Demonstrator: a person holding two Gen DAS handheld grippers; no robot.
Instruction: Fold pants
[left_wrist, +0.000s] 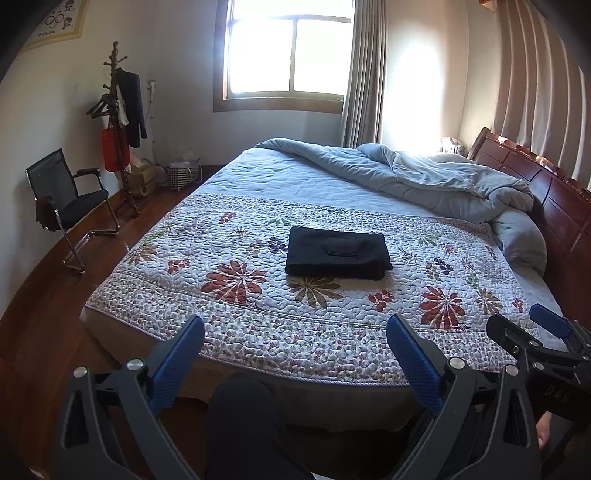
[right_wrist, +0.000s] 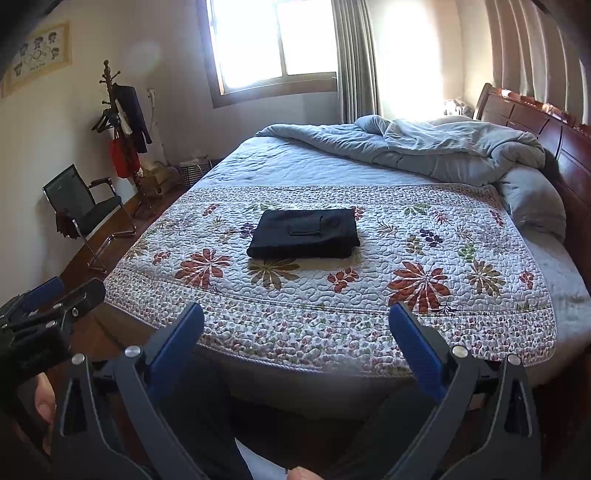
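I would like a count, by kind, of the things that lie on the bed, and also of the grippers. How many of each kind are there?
Folded black pants: 1
Floral quilted cover: 1
Rumpled grey-blue duvet: 1
Grippers: 2, the left gripper and the right gripper, both open and empty
Total: 5

Counts: 1 folded black pants ahead of left tool, centre of bed. 2 tools total: left one, right tool, both with jaws spread, nothing between. 1 bed. 1 floral quilt. 1 grey duvet far ahead, right. 1 chair far left. 1 coat rack beyond chair. 1 window. 1 wall poster upper left. 1 headboard right.
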